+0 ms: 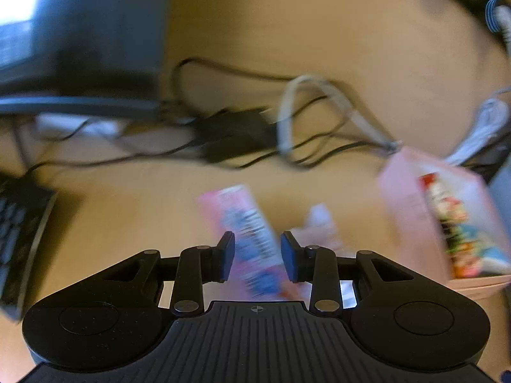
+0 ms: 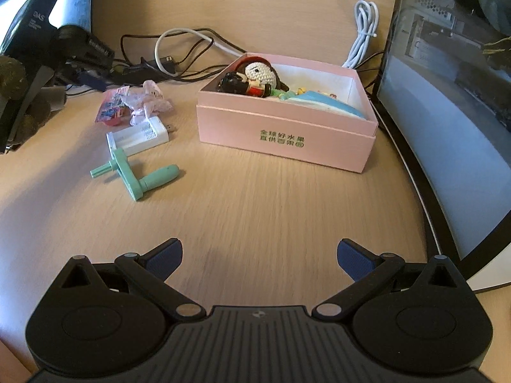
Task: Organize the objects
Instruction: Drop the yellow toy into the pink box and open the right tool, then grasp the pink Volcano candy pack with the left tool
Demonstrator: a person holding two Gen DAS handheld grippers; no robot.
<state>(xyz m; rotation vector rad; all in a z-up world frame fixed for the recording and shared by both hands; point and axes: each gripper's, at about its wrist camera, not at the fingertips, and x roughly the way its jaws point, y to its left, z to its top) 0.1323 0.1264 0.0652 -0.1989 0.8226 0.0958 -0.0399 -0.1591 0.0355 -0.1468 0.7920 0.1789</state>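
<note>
Left gripper (image 1: 257, 257), jaws narrowed around a pink packet (image 1: 252, 239), carries it toward the pink box (image 2: 284, 127) on the worktop (image 2: 255, 207); right gripper (image 2: 259, 260) waits, jaws wide and empty.

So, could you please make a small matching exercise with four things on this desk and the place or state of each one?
Things:
1. crocheted doll
2. green crank handle
3. right gripper
4. white cable bundle

Places or states:
a. behind the pink box
b. open, holding nothing
c. inside the pink box
d. on the desk, left of the box

Pairs: 1-c, 2-d, 3-b, 4-a
</note>
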